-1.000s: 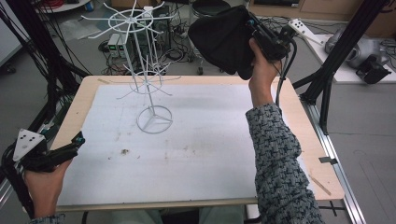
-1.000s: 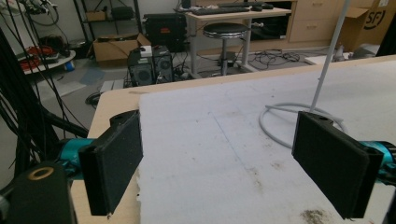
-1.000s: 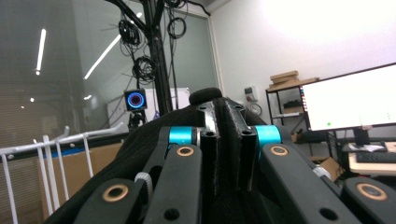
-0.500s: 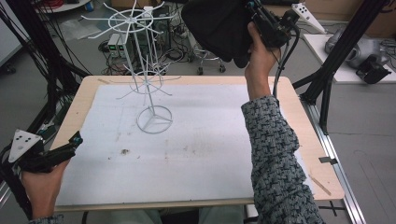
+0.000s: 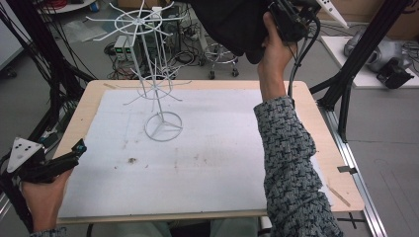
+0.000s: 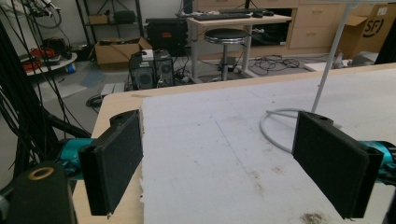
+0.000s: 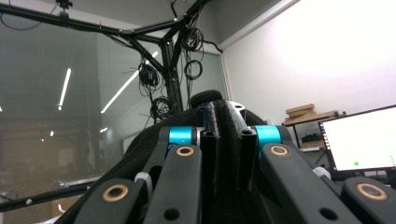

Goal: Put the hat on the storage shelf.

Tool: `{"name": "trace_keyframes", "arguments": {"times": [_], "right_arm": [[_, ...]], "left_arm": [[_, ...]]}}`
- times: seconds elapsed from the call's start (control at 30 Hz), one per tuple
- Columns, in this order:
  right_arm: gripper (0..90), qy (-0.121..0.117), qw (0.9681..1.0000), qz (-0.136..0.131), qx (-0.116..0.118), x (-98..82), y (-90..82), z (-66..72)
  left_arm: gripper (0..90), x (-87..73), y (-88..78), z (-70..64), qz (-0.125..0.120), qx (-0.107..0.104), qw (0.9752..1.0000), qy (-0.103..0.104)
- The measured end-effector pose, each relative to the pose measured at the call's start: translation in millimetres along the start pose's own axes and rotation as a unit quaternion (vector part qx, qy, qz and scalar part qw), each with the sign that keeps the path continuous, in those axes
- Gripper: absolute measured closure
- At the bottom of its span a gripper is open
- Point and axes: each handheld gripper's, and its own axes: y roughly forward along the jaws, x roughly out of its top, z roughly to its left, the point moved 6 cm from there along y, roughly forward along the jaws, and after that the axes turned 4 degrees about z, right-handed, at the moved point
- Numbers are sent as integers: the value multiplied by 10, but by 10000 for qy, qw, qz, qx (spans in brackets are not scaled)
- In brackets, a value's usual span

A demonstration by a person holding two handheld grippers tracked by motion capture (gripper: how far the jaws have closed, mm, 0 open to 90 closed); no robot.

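Right gripper (image 5: 276,19) clamping black hat (image 5: 232,22) at top of frame, not hung yet on wire rack (image 5: 148,74); left gripper (image 5: 74,150) waiting wide open, empty, at lower left.

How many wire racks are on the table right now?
1: the white wire rack stands at the far left of the table, its ring base ahead of the left gripper. The black cloth hides nothing on the table.
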Motion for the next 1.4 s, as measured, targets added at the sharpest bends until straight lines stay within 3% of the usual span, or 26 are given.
{"name": "trace_keyframes", "arguments": {"times": [0.47, 0.9, 1.4], "right_arm": [[850, 187, 9993, -121, 299, 2, 209, 60], [850, 515, 9963, -170, 664, -88, 454, 111], [847, 706, 9948, 29, 727, -248, 577, 101]], "left_arm": [[165, -33, -101, 23, 43, 94, 9999, 70], [167, -102, -338, 137, 77, 392, 9992, 49], [167, -85, -366, 171, 32, 406, 9992, 29]]}}
